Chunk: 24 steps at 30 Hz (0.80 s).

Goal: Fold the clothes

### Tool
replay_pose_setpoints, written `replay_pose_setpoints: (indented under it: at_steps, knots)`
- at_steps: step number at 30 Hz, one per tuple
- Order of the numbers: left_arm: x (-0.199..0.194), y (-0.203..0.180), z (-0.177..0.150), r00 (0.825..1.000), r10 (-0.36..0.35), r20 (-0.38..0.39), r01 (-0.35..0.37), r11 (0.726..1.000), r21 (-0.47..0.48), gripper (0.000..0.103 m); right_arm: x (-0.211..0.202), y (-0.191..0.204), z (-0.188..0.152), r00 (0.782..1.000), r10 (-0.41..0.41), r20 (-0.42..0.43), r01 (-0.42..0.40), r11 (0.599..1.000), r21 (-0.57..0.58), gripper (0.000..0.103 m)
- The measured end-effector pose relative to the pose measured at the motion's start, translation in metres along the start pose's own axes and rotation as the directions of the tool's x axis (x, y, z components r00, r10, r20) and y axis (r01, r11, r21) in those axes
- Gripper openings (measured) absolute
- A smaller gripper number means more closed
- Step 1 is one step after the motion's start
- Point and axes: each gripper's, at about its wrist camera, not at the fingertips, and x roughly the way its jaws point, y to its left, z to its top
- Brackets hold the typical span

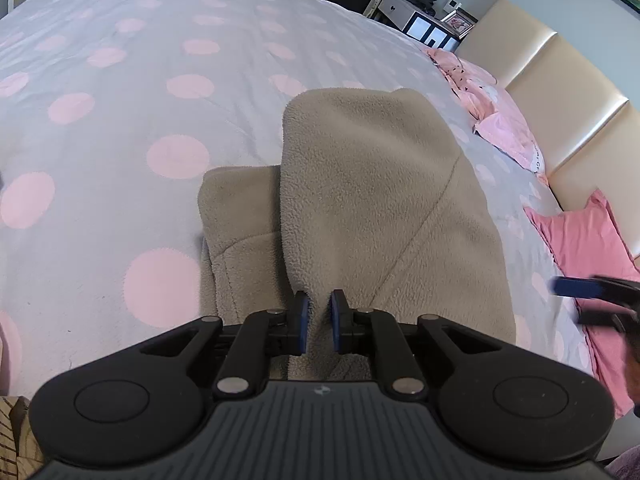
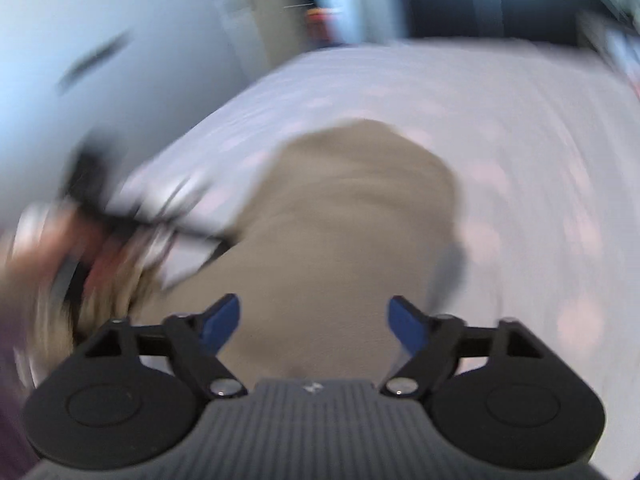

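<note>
A beige fleece garment lies folded on the grey bedspread with pink dots. My left gripper is shut on the near edge of the fleece, with a fold of it pinched between the blue pads. My right gripper is open and empty, just above the near part of the same fleece; its view is heavily blurred. The right gripper also shows in the left wrist view at the right edge, blurred.
Pink pillows and a crumpled pink sheet lie along a cream padded headboard to the right. A bedside shelf stands beyond the bed. The left gripper and hand appear blurred in the right wrist view.
</note>
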Motion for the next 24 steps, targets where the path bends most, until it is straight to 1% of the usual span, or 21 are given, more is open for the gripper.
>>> replay_pose_setpoints:
  at_steps: [1, 2, 5, 6, 8, 11, 14, 15, 16, 17, 18, 19, 20, 21, 22, 23, 24]
  knots:
    - [0.0, -0.001, 0.0, 1.0, 0.002, -0.002, -0.002, 1.0, 0.003, 0.009, 0.012, -0.016, 0.003, 1.0, 0.006, -0.026, -0.004, 0.996, 0.085, 0.084]
    - [0.0, -0.001, 0.001, 1.0, 0.003, -0.003, -0.003, 1.0, 0.008, 0.009, 0.024, -0.027, 0.006, 0.998, 0.02, -0.054, -0.012, 0.99, 0.138, 0.084]
    - [0.0, 0.0, 0.002, 1.0, 0.004, -0.011, -0.004, 1.0, 0.015, 0.009, 0.064, -0.037, 0.017, 0.985, 0.081, -0.153, -0.048, 0.976, 0.212, 0.084]
    - [0.0, 0.002, 0.002, 1.0, 0.017, -0.016, -0.017, 1.0, 0.021, 0.009, 0.077, -0.033, 0.02, 0.979, 0.085, -0.186, -0.045, 0.977, 0.207, 0.084]
    - [0.0, 0.009, 0.001, 0.998, 0.048, -0.03, -0.047, 0.998, 0.031, 0.009, 0.098, -0.011, 0.027, 0.969, 0.033, -0.245, -0.003, 0.992, 0.125, 0.085]
    - [0.002, 0.028, -0.004, 0.996, 0.081, -0.042, -0.08, 0.997, 0.013, 0.008, 0.119, 0.026, 0.044, 0.954, -0.042, -0.298, 0.048, 0.999, 0.012, 0.084]
    - [0.009, 0.044, -0.014, 0.991, 0.123, -0.056, -0.124, 0.992, -0.023, 0.001, 0.138, 0.06, 0.057, 0.932, -0.136, -0.335, 0.11, 0.989, -0.096, 0.084]
    - [0.012, 0.047, -0.017, 0.986, 0.151, -0.072, -0.154, 0.988, -0.029, 0.0, 0.146, 0.066, 0.059, 0.921, -0.172, -0.349, 0.136, 0.983, -0.124, 0.085]
    - [0.014, 0.049, -0.021, 0.983, 0.166, -0.083, -0.169, 0.985, -0.039, 0.0, 0.153, 0.068, 0.058, 0.909, -0.199, -0.365, 0.157, 0.978, -0.141, 0.086]
    - [0.012, 0.053, -0.025, 0.985, 0.151, -0.078, -0.156, 0.986, -0.064, 0.0, 0.159, 0.068, 0.056, 0.899, -0.214, -0.382, 0.17, 0.975, -0.145, 0.087]
    - [0.006, 0.056, -0.027, 0.991, 0.122, -0.056, -0.127, 0.986, -0.104, 0.0, 0.162, 0.067, 0.055, 0.893, -0.216, -0.394, 0.172, 0.975, -0.143, 0.087]
    - [0.0, 0.058, -0.027, 0.995, 0.097, -0.033, -0.101, 0.985, -0.139, 0.0, 0.16, 0.062, 0.054, 0.896, -0.2, -0.397, 0.162, 0.979, -0.128, 0.087]
    - [-0.004, 0.059, -0.025, 0.997, 0.078, -0.019, -0.08, 0.983, -0.166, 0.004, 0.157, 0.056, 0.054, 0.9, -0.183, -0.397, 0.151, 0.982, -0.109, 0.087]
    - [-0.009, 0.06, -0.024, 0.998, 0.059, -0.005, -0.058, 0.98, -0.192, 0.023, 0.155, 0.05, 0.052, 0.902, -0.168, -0.397, 0.144, 0.985, -0.091, 0.087]
    - [-0.014, 0.06, -0.022, 0.999, 0.04, 0.011, -0.037, 0.975, -0.218, 0.047, 0.154, 0.046, 0.049, 0.905, -0.159, -0.395, 0.141, 0.987, -0.075, 0.087]
    - [-0.019, 0.06, -0.02, 0.999, 0.022, 0.029, -0.014, 0.971, -0.239, 0.056, 0.152, 0.043, 0.047, 0.909, -0.153, -0.387, 0.139, 0.988, -0.065, 0.087]
    - [-0.022, 0.06, -0.018, 0.999, -0.001, 0.05, 0.013, 0.967, -0.254, 0.061, 0.151, 0.042, 0.045, 0.913, -0.151, -0.379, 0.137, 0.989, -0.064, 0.087]
